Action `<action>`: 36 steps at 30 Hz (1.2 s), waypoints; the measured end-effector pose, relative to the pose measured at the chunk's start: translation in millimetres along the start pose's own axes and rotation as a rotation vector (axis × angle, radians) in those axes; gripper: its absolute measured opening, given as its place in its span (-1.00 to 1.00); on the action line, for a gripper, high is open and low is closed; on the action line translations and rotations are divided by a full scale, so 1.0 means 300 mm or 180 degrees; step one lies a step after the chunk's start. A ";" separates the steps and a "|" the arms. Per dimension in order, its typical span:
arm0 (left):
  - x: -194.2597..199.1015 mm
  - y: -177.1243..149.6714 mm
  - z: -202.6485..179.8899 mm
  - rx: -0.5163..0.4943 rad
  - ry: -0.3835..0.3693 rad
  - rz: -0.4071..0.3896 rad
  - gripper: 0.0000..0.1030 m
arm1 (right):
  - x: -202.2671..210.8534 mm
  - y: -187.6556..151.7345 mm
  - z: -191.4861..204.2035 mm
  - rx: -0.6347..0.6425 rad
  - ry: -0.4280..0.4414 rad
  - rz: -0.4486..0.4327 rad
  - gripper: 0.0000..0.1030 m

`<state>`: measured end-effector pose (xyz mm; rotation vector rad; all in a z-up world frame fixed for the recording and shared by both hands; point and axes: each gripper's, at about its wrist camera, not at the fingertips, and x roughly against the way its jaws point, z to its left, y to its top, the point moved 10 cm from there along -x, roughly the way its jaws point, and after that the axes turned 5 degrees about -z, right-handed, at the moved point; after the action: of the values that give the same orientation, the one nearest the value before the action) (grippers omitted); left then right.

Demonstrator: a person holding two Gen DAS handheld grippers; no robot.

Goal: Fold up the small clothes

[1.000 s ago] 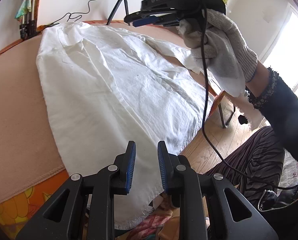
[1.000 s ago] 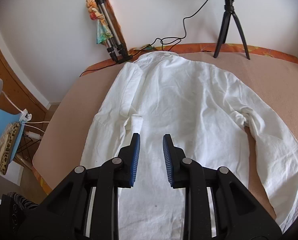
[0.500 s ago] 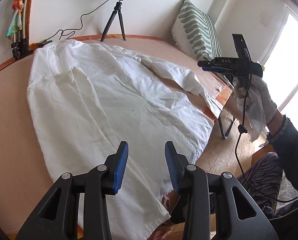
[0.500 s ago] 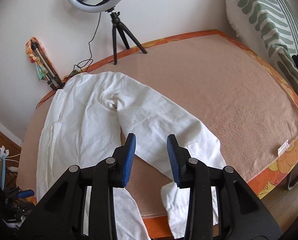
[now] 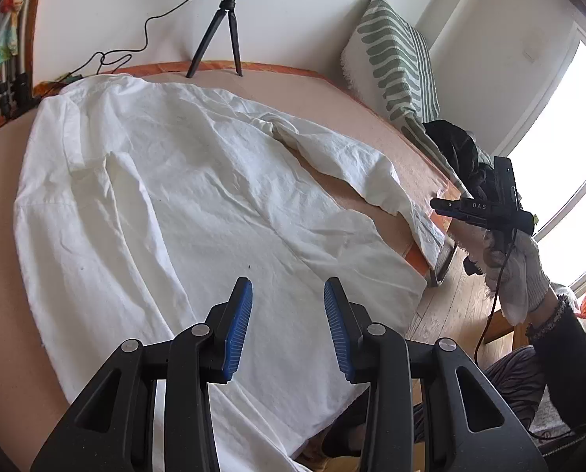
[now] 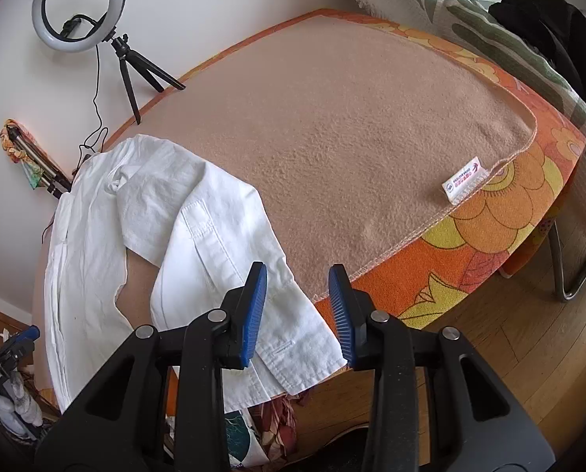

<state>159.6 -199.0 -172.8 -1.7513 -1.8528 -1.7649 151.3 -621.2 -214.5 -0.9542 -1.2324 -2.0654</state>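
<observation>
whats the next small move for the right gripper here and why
Probably lower the right gripper onto the sleeve cuff and close on it. The jaws stand open just above that cuff, which hangs over the bed edge, while the white shirt lies spread flat with this sleeve out to the side, so folding it inward looks like the first step.

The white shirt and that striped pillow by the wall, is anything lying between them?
No. In the left wrist view only bare tan blanket lies between the white shirt and the striped pillow.

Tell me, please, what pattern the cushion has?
Green wavy stripes on white cushion, clearest in the left wrist view.
</observation>
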 end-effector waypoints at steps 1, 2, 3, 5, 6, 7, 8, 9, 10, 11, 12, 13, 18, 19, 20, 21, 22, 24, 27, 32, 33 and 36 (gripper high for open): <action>0.003 0.002 0.000 -0.0008 0.0005 -0.0012 -0.30 | -0.004 -0.012 -0.006 0.0016 -0.0019 0.0019 -0.33; 0.004 0.005 -0.001 -0.0009 0.0006 -0.0023 -0.30 | -0.006 -0.024 -0.008 0.0040 -0.0034 0.0030 -0.33; 0.006 0.009 -0.002 -0.0006 -0.0001 -0.0037 -0.30 | -0.008 -0.035 -0.008 0.0054 -0.0034 0.0047 -0.33; 0.010 0.014 0.004 0.0008 0.0006 -0.0076 -0.30 | -0.010 -0.056 -0.009 0.0078 -0.0033 0.0094 -0.24; 0.010 0.015 0.008 0.0018 0.0007 -0.0081 -0.30 | -0.009 -0.065 -0.011 0.0106 -0.0068 0.0095 -0.19; 0.009 0.017 0.014 0.0029 0.0009 -0.0083 -0.30 | -0.009 -0.071 -0.013 0.0146 -0.0115 0.0096 -0.16; 0.008 0.016 0.020 0.0039 0.0018 -0.0086 -0.30 | -0.006 -0.076 -0.011 0.0200 -0.0158 0.0089 -0.16; 0.007 0.014 0.026 0.0047 0.0026 -0.0086 -0.30 | -0.005 -0.080 -0.008 0.0245 -0.0194 0.0088 -0.16; 0.006 0.012 0.032 0.0062 0.0034 -0.0086 -0.30 | -0.004 -0.082 -0.004 0.0273 -0.0204 0.0085 -0.16; 0.005 0.011 0.039 0.0082 0.0040 -0.0086 -0.30 | -0.006 -0.085 0.003 0.0299 -0.0213 0.0084 -0.16; 0.005 0.009 0.044 0.0101 0.0043 -0.0086 -0.30 | -0.006 -0.087 0.006 0.0342 -0.0249 0.0078 -0.18; 0.006 0.010 0.048 0.0116 0.0043 -0.0091 -0.30 | -0.008 -0.089 0.012 0.0389 -0.0277 0.0079 -0.37; 0.020 0.015 0.050 0.0080 0.0052 -0.0145 -0.30 | -0.011 -0.090 0.021 0.0389 -0.0248 0.0085 -0.89; 0.022 0.016 0.050 0.0088 0.0048 -0.0149 -0.30 | -0.005 -0.085 0.020 0.0343 -0.0224 0.0065 -0.90; 0.024 0.017 0.050 0.0102 0.0040 -0.0153 -0.30 | 0.008 -0.073 0.020 0.0296 -0.0191 0.0016 -0.91; 0.025 0.018 0.051 0.0114 0.0036 -0.0158 -0.30 | 0.024 -0.060 0.026 0.0254 -0.0144 -0.0029 -0.91; 0.025 0.019 0.054 0.0122 0.0042 -0.0163 -0.30 | 0.044 -0.045 0.036 0.0213 -0.0087 -0.0074 -0.92; 0.027 0.024 0.053 0.0136 0.0040 -0.0185 -0.30 | 0.093 -0.012 0.077 0.0178 0.0059 -0.0164 -0.92; 0.029 0.032 0.049 0.0188 0.0030 -0.0230 -0.30 | 0.194 0.035 0.184 0.0249 0.0310 -0.0362 -0.92; 0.016 0.030 0.042 0.0417 -0.0052 -0.0264 -0.30 | 0.283 0.023 0.454 0.0664 0.0825 -0.0417 -0.92; 0.016 0.029 0.041 0.0451 -0.0056 -0.0282 -0.30 | 0.284 -0.001 0.508 0.0747 0.0939 -0.0372 -0.92; 0.024 0.026 0.044 0.0577 -0.0076 -0.0362 -0.30 | 0.263 -0.103 0.650 0.1043 0.1199 -0.0168 -0.92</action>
<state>170.7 -187.4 -167.5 -1.6396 -2.0866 -1.5586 138.3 -440.5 -103.4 -0.3667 -1.3396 -1.8895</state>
